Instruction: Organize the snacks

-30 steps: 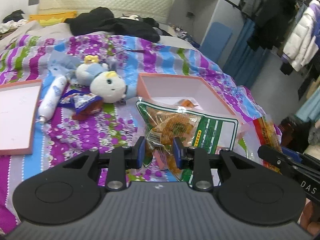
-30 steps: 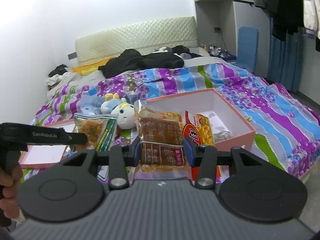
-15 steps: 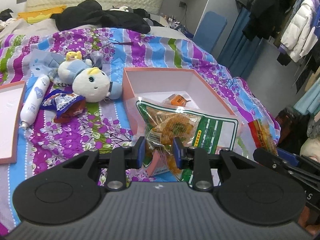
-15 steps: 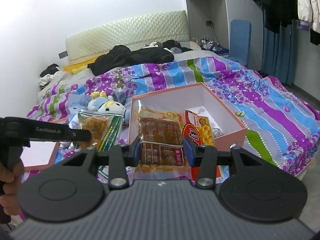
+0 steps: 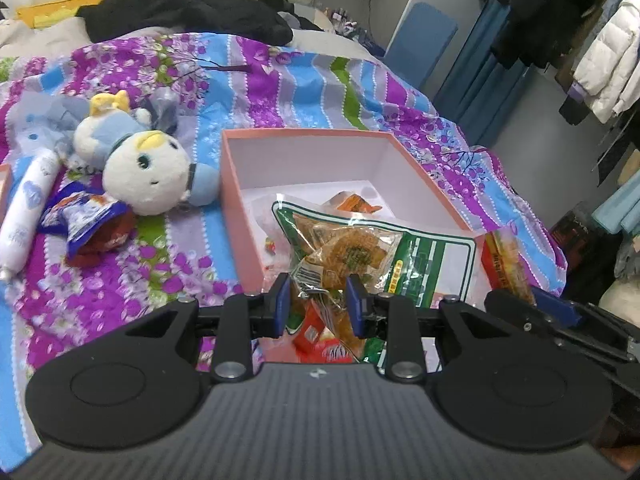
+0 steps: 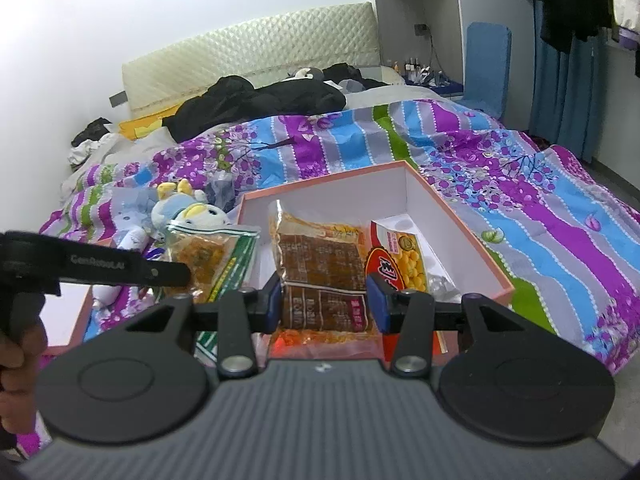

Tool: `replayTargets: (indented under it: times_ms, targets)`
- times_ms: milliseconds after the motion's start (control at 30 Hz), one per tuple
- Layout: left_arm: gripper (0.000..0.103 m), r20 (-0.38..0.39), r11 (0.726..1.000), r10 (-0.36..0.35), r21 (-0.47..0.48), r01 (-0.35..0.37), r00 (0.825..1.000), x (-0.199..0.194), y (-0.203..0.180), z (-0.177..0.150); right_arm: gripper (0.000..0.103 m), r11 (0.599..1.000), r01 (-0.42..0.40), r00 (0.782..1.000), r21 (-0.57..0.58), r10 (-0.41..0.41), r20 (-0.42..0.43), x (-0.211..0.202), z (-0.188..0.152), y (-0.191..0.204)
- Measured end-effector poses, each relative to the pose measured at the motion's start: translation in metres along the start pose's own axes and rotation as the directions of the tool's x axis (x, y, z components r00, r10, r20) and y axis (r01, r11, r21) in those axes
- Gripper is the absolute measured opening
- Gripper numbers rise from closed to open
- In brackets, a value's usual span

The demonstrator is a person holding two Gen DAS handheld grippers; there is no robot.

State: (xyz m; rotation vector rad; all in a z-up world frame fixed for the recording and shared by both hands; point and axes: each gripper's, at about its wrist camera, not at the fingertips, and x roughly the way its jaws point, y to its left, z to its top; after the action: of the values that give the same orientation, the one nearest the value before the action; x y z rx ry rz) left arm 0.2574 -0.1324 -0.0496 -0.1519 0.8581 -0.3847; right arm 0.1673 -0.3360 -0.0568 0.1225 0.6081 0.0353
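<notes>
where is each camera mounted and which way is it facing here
Left wrist: sits on the left gripper, looking forward and down at the pink cardboard box on the striped floral bedspread; its gripper clamps a green-edged clear snack bag.
Right wrist: sits on the right gripper, facing the headboard; it grips a brown-printed snack packet, and a hand shows at left.
Both show the box, the green bag and the white-and-blue plush toy.

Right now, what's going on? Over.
Left gripper shut on green snack bag. Right gripper shut on brown snack pack. Pink box ahead, nothing blocking.
</notes>
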Motion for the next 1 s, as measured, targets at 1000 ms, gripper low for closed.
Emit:
replayTargets:
  times_ms: [1000]
  targets:
    - [0.048, -0.129, 0.999, 0.038, 0.033, -0.034, 0.991, 0.14, 0.017, 0.047, 0.055, 0.997, 0.027, 0.984, 0.076, -0.013, -0.179, 0.138, 0.005, -0.042]
